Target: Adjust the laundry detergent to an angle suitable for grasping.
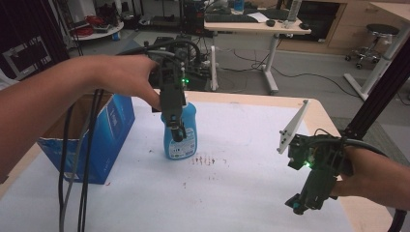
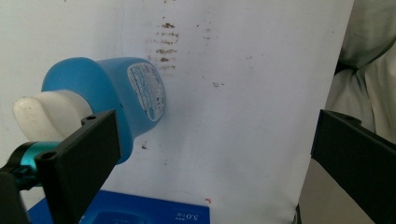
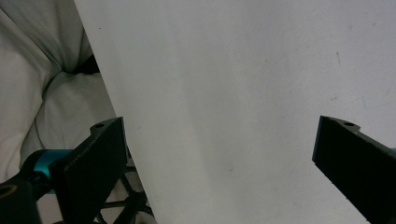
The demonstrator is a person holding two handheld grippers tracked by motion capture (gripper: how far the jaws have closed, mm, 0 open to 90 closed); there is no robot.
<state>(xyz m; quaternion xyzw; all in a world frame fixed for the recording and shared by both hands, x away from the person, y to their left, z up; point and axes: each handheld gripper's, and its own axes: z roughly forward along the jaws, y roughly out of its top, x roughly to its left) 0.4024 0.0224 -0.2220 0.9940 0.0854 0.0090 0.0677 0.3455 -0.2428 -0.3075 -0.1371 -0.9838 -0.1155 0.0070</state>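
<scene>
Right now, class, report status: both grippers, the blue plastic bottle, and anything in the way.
Left gripper open, jaws wide, above the blue plastic bottle. Bottle upright on white table cover, not gripped. Right gripper open, nothing between its jaws. Blue cardboard box stands beside the bottle.

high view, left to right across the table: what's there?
blue cardboard box → blue bottle with the left claw above and in front of it, jaws open → brown stains on the white table cover → right claw, open, low near the right edge.
</scene>
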